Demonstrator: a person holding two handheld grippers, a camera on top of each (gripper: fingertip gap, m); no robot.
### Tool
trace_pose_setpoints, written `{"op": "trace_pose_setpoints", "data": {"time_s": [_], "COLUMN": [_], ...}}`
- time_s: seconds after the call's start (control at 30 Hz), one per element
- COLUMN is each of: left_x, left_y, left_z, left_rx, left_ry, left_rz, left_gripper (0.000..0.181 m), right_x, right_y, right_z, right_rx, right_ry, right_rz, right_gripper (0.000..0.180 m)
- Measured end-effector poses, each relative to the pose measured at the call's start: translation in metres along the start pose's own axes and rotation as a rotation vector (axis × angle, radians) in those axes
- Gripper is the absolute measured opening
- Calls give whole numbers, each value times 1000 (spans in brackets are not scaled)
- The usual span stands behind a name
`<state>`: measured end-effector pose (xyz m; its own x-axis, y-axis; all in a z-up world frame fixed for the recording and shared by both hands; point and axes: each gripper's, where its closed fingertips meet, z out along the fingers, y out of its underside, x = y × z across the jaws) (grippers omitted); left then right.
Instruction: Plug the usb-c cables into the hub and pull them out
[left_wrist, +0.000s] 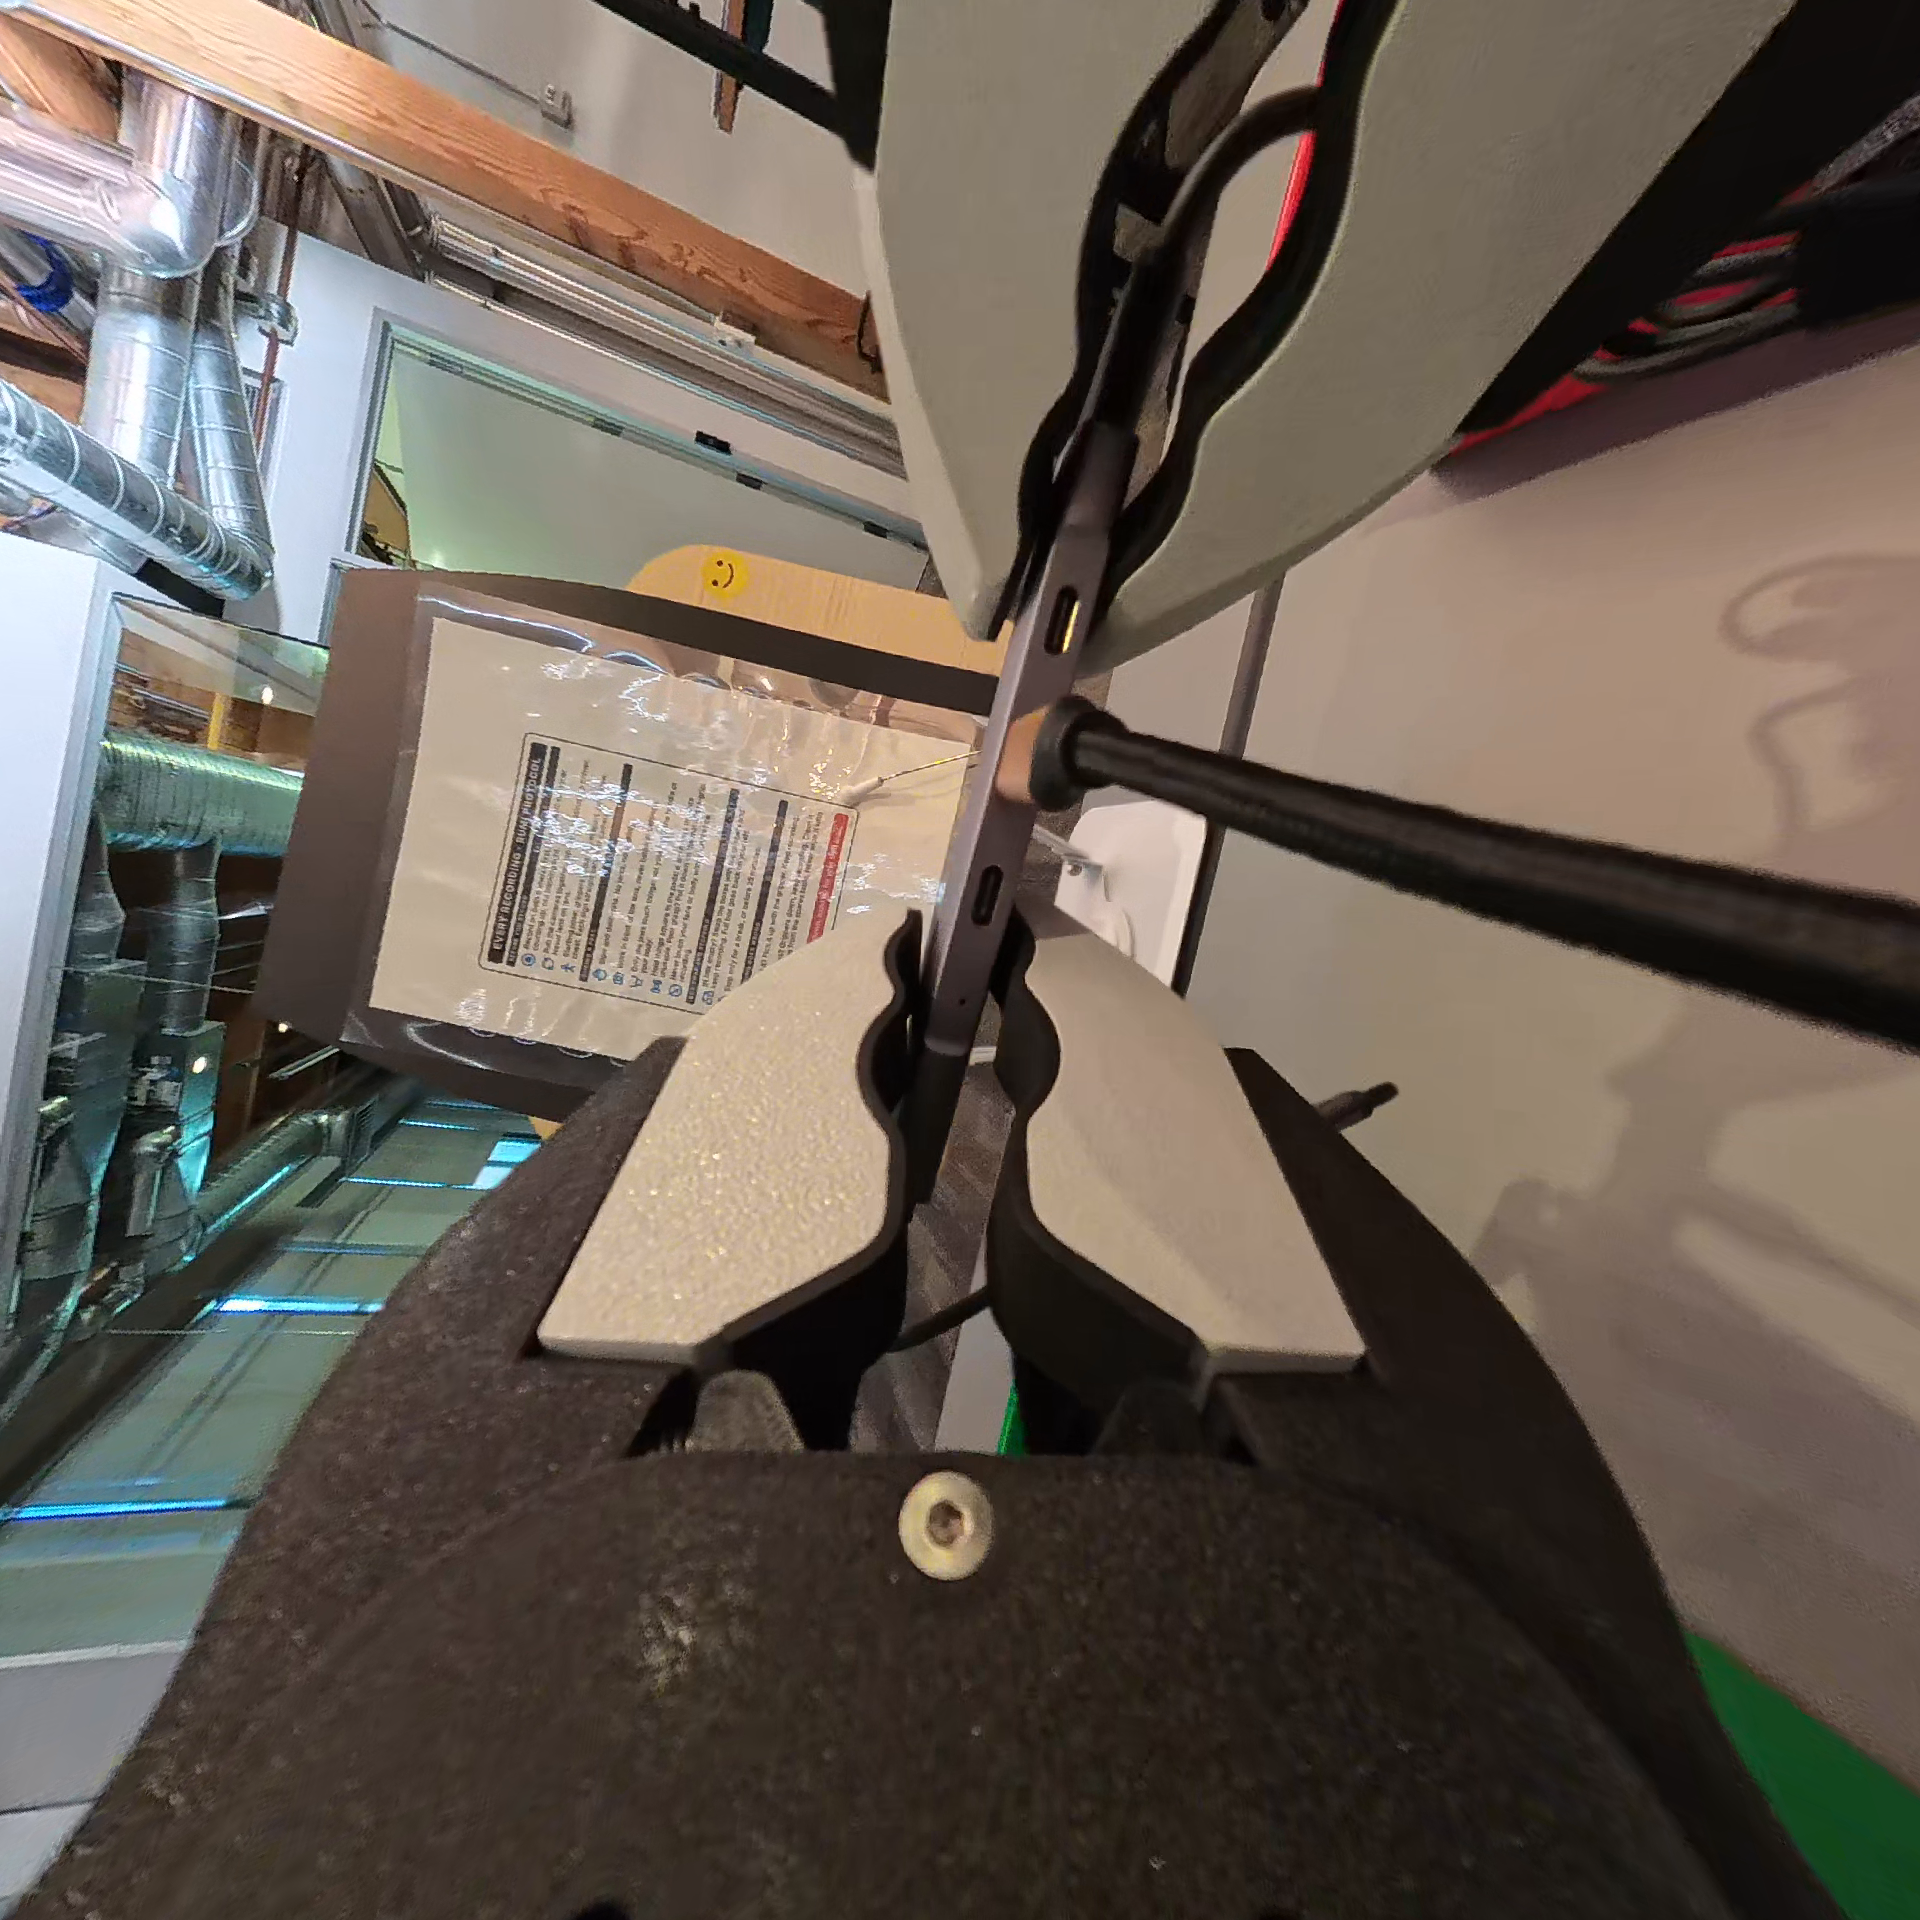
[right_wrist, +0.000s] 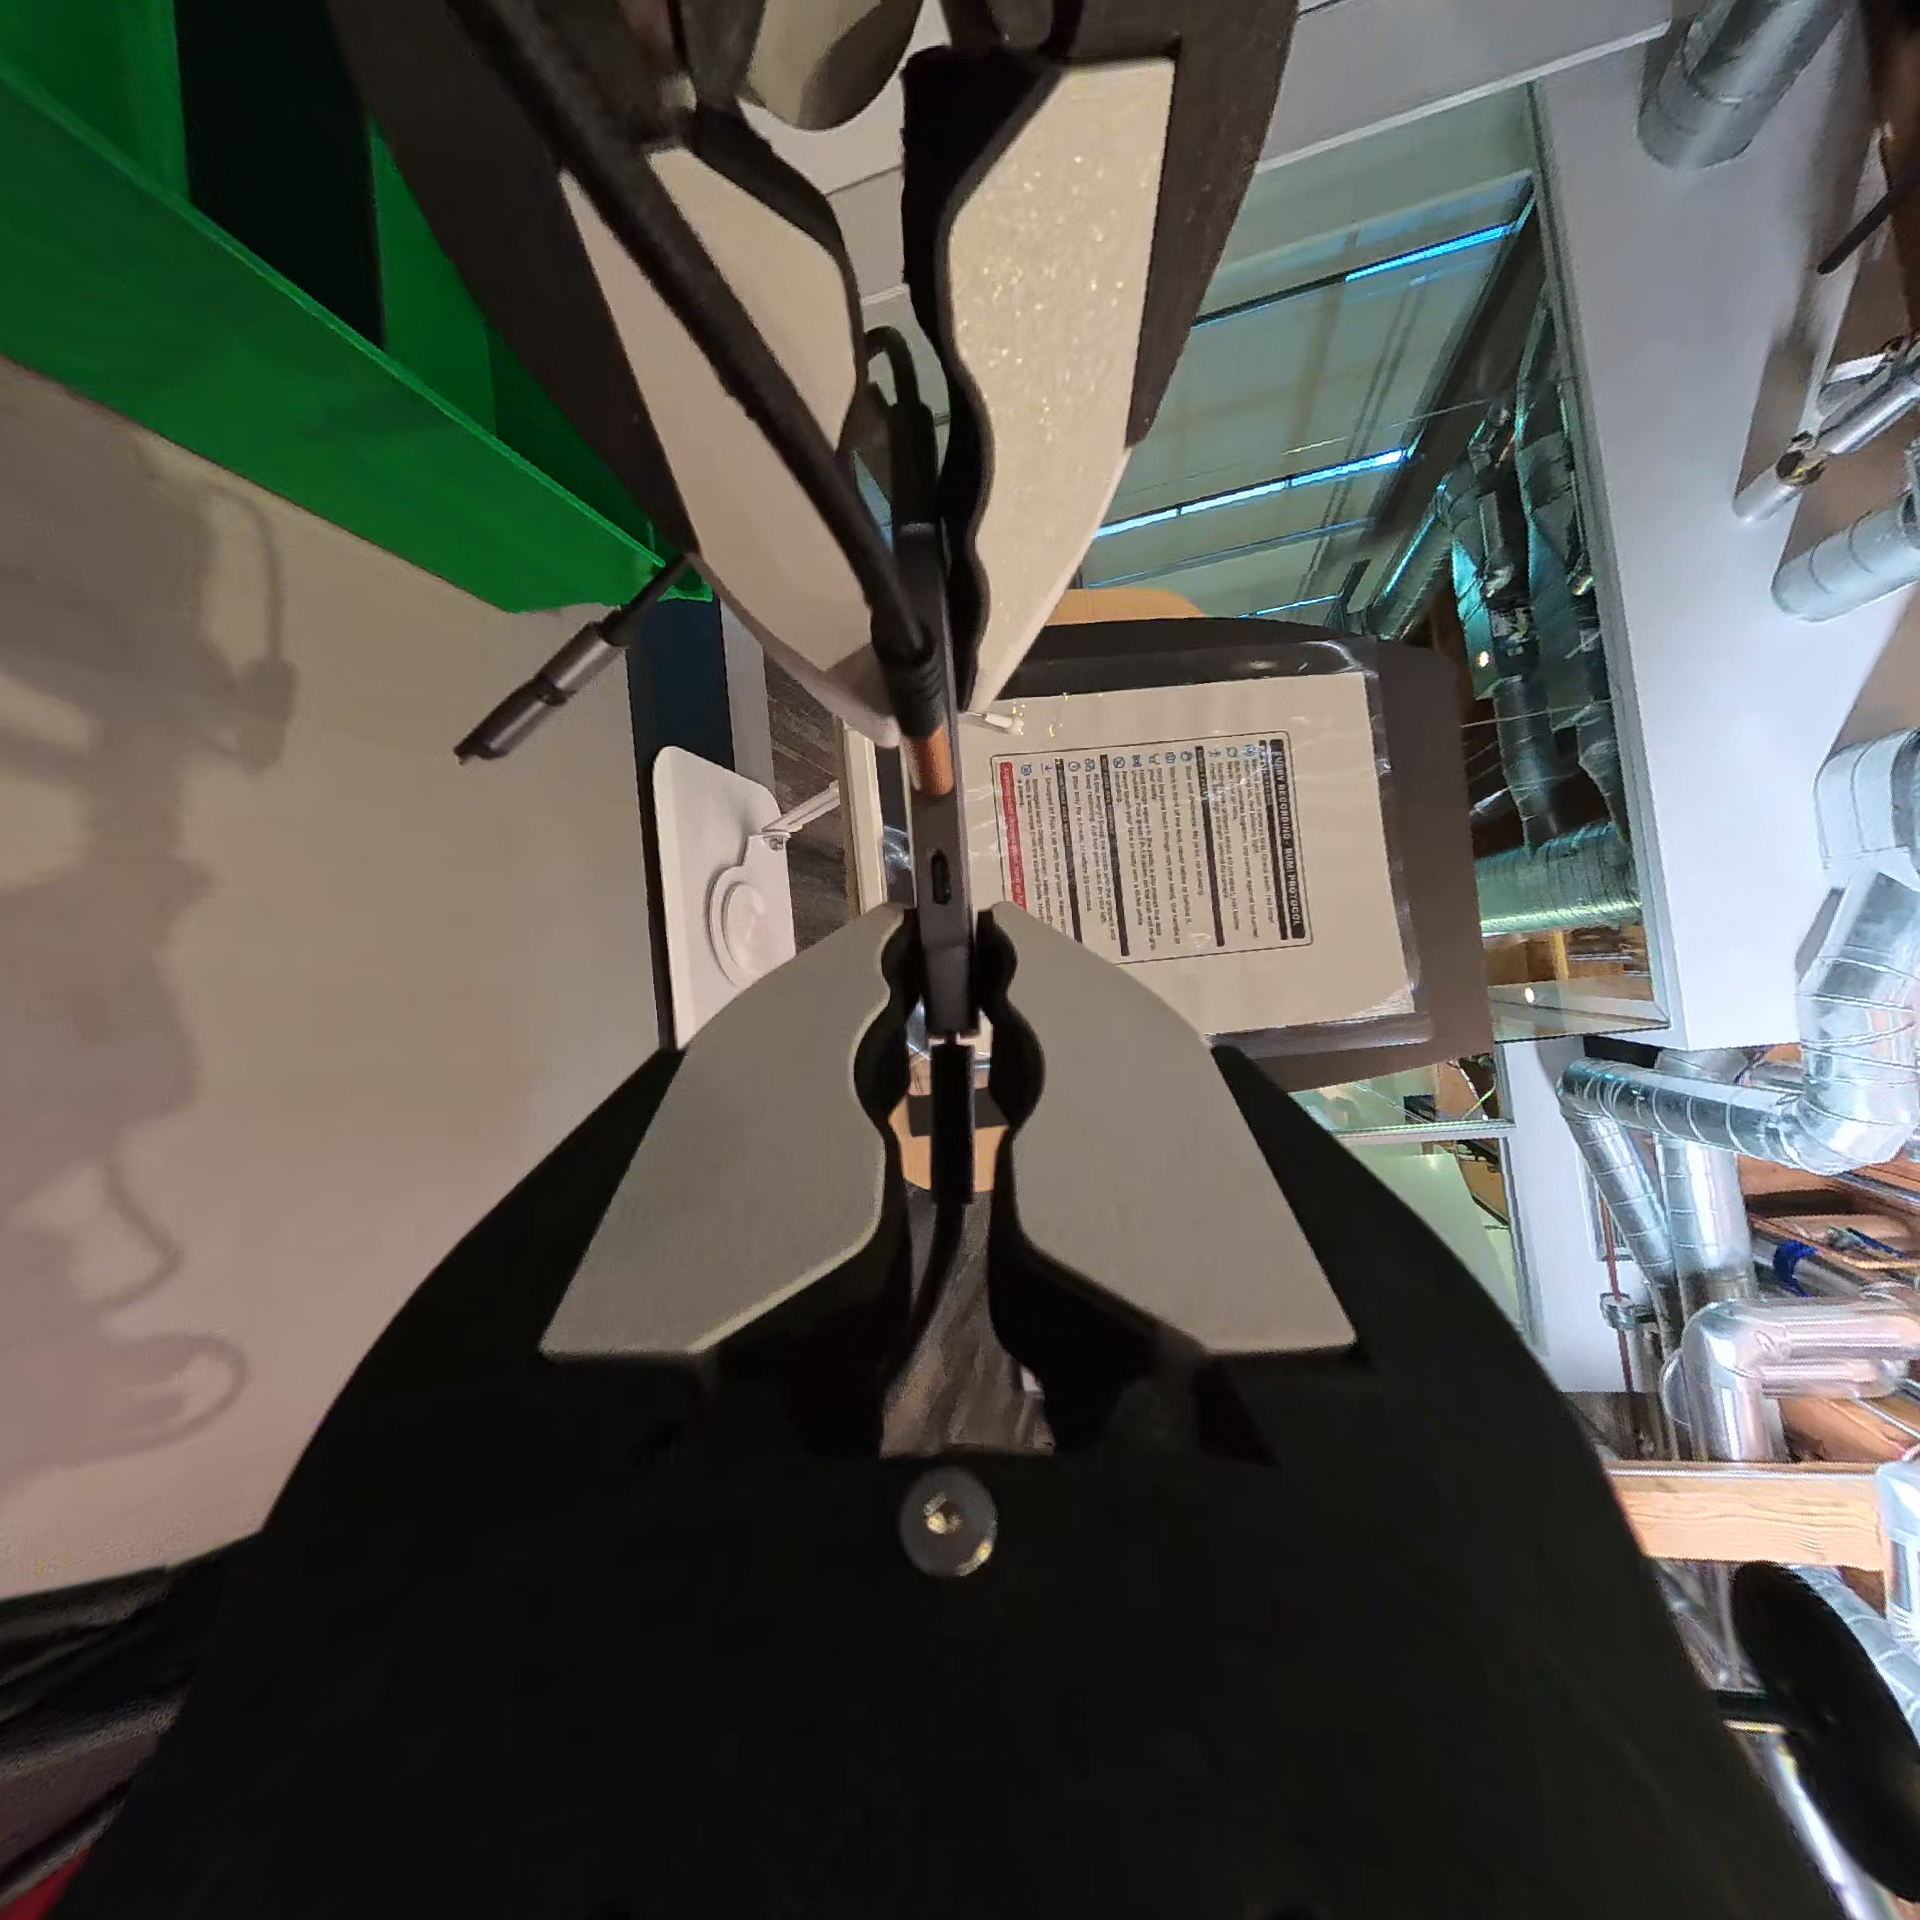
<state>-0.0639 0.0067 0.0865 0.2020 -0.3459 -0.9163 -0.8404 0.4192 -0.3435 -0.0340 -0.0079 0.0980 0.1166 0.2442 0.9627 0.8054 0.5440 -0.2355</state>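
Note:
A slim grey hub (left_wrist: 982, 831) hangs edge-on in the air between both grippers. My left gripper (left_wrist: 961, 935) is shut on its near end. My right gripper (left_wrist: 1049, 613) faces it and is shut on the far end. A black braided cable (left_wrist: 1455, 862) with a copper-coloured plug (left_wrist: 1023, 764) sits in the hub's middle port, with an empty port on either side. In the right wrist view my right gripper (right_wrist: 948, 920) clamps the hub (right_wrist: 940, 831), and a black plug with its cable (right_wrist: 951, 1112) leaves that end between the fingers. The left gripper (right_wrist: 930, 707) holds the other end. A loose grey plug (right_wrist: 540, 696) dangles to the left.
A green box (right_wrist: 260, 312) stands on the white table (right_wrist: 312, 935). A laminated sheet on a dark board (left_wrist: 644, 831) stands behind the hub, and it also shows in the right wrist view (right_wrist: 1174, 821). A white pad (right_wrist: 717, 883) lies near it. Silver ducts (left_wrist: 156, 312) fill the background. My right fingertips sit around 4 cm from my left ones.

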Motion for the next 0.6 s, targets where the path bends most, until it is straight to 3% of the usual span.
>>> {"op": "trace_pose_setpoints", "data": {"time_s": [0.03,0.23,0.4,0.5,0.6], "left_x": [0,-18,-32,-42,-50], "left_y": [-1,-8,-24,-32,-44], "left_z": [0,-13,-38,-49,-62], "left_rx": [6,124,285,367,455], "left_ry": [2,3,166,220,301], "left_rz": [-12,-301,-701,-892,-1066], "left_gripper": [12,33,51,53,72], "right_x": [1,18,38,45,51], "right_y": [0,4,14,13,14], "right_z": [-1,-3,-8,-11,-13], "right_rx": [1,27,18,26,12], "right_ry": [5,135,266,318,357], "right_rz": [-11,-44,-18,-10,5], "right_gripper": [11,11,11,11,10]}}
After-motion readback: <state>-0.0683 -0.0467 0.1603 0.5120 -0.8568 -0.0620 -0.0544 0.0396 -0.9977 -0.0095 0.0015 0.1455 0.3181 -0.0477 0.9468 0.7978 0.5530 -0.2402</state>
